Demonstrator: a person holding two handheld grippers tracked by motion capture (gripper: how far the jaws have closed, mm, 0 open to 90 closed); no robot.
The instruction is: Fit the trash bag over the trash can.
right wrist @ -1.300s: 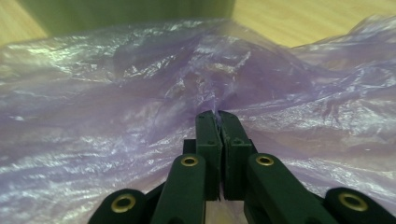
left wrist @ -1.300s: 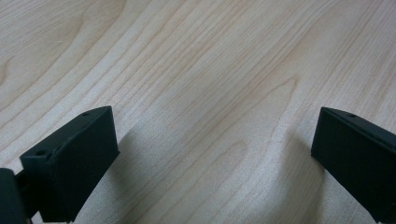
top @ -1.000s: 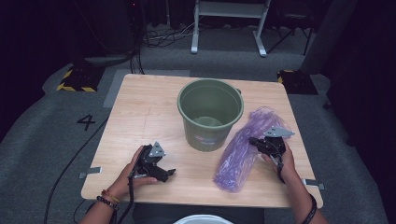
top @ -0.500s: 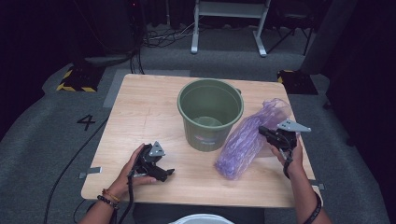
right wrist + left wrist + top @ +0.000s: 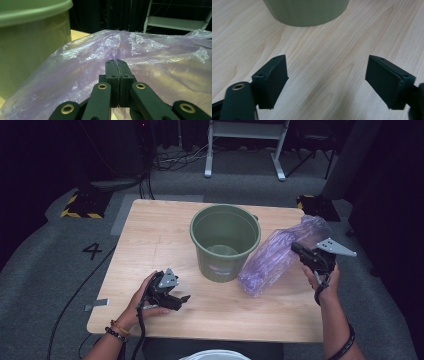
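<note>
Now higher, right gripper (image 5: pixel 296 248) pinching purple bag (image 5: pixel 272 257)

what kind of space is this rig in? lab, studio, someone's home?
Most likely a lab or recording studio, not a home: dark curtains around the set, a number 4 marked on the grey carpet, hazard-striped black blocks and loose cables behind the single wooden table.

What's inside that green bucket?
The bucket looks empty: in the high view its bare green floor shows. The near wall hides the floor's front edge, so something small lying there could not be seen.
</note>
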